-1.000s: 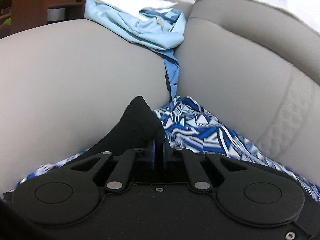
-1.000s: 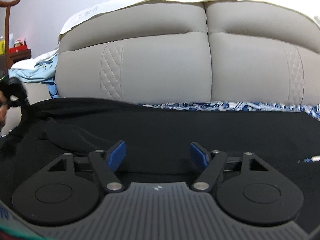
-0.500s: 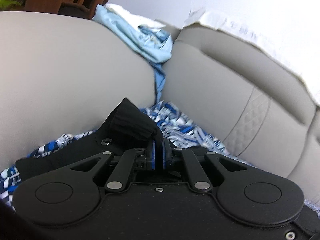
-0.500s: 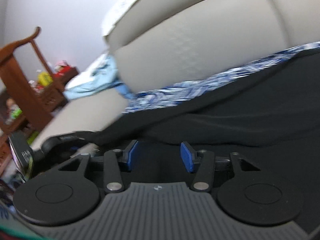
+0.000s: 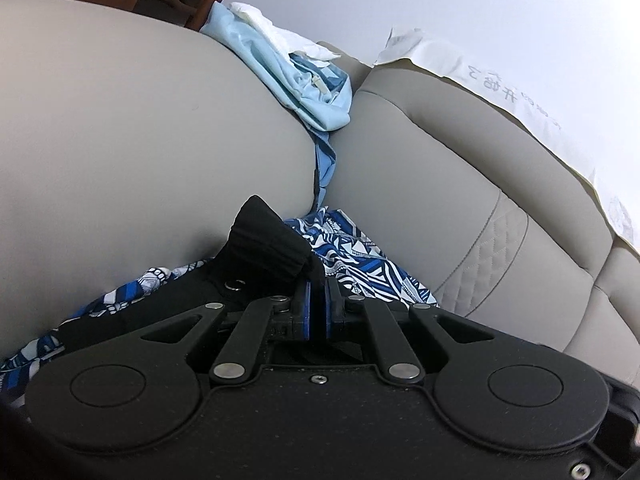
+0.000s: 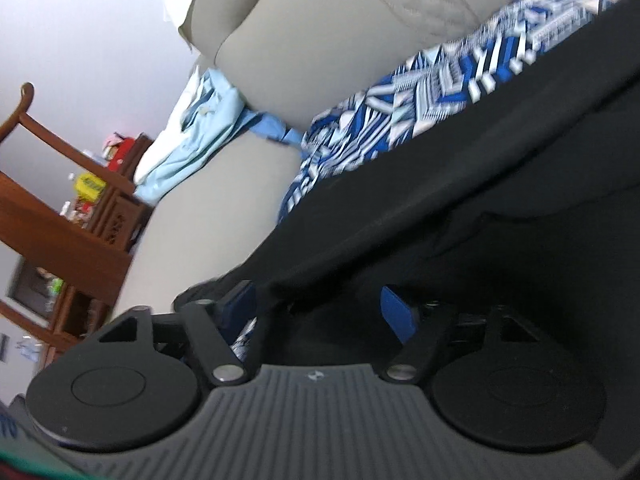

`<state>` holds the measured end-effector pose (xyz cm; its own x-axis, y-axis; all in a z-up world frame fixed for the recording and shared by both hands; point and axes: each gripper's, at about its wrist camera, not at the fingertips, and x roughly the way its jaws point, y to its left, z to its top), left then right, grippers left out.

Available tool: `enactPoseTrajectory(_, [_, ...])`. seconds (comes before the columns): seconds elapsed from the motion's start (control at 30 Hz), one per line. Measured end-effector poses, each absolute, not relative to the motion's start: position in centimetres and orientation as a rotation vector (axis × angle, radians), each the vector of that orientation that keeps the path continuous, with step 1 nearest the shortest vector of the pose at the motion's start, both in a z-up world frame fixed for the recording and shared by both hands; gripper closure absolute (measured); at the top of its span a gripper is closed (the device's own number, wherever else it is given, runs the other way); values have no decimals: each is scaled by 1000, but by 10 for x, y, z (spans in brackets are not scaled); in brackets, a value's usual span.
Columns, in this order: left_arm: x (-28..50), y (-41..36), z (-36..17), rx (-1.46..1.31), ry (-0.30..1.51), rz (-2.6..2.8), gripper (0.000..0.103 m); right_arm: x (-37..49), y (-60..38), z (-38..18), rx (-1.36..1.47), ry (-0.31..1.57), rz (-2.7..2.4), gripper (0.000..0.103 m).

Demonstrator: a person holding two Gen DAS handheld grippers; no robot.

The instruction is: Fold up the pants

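Left wrist view shows our left gripper [image 5: 317,300] with its two blue pads pressed together on a bunched fold of the black pants [image 5: 268,240], so this gripper is closed on the cloth and a thick roll of fabric stands up just in front of the fingers. The pants lie on a blue and white patterned sheet [image 5: 360,264], which covers the seat of a grey sofa [image 5: 420,200]. Beyond it, in the gap between the sofa's armrest and its back cushion, we see a pile of light blue clothes [image 5: 304,92] with a strip hanging down into the gap. A white cover with printed characters [image 5: 500,88] lies along the top of the sofa back. In the right wrist view, which is strongly tilted and a little blurred, our right gripper [image 6: 320,312] has its blue fingers [image 6: 396,316] held rather wide apart. The black pants [image 6: 500,208] spread across the seat in front of it, and an edge of the black cloth comes down between the fingers, but we do not see the pads pressing on it. At the left of this view stands brown wooden furniture [image 6: 60,216] with small coloured things on it.
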<state>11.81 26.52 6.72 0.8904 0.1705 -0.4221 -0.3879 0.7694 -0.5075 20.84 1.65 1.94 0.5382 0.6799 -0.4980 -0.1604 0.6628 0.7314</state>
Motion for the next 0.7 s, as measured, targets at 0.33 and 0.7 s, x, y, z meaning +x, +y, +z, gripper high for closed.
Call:
enactPoseTrajectory(0.33, [105,285,63,-677,361,360,97,237,0,32,624,786,183,53])
enactPoseTrajectory(0.7, [100,290,57,-694,394,368,96,247,-46,27,557,683,-78,95])
